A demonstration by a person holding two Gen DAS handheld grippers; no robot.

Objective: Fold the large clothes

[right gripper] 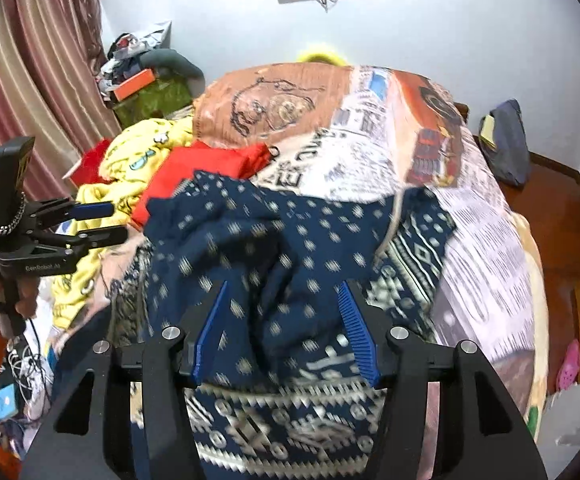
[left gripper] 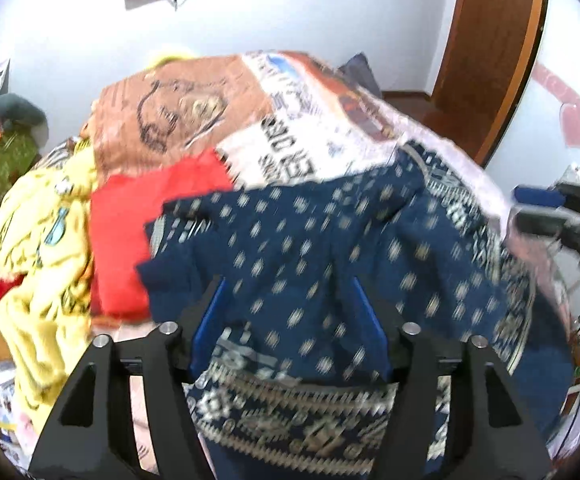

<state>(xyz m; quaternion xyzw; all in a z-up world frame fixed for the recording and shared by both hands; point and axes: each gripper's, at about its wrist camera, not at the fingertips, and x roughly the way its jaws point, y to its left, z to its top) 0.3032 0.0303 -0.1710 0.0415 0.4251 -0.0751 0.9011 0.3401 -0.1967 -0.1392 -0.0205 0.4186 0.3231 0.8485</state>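
A large navy garment with white dots and a patterned border (left gripper: pixel 309 248) lies rumpled on the bed; it also shows in the right wrist view (right gripper: pixel 290 248). My left gripper (left gripper: pixel 288 280) is open above it, jaws wide, nothing held. It shows from the side in the right wrist view (right gripper: pixel 116 222), left of the garment. My right gripper (right gripper: pixel 284 284) is open over the garment's near part, empty. It also shows at the right edge of the left wrist view (left gripper: pixel 523 206).
The bed has a printed cover (right gripper: pixel 369 128). A folded red cloth (left gripper: pixel 138 216) and a yellow printed garment (left gripper: pixel 42 240) lie at the left. A wooden door (left gripper: pixel 489 52) stands at the right. Curtains (right gripper: pixel 22 80) and cluttered boxes (right gripper: pixel 150 92) stand at the far left.
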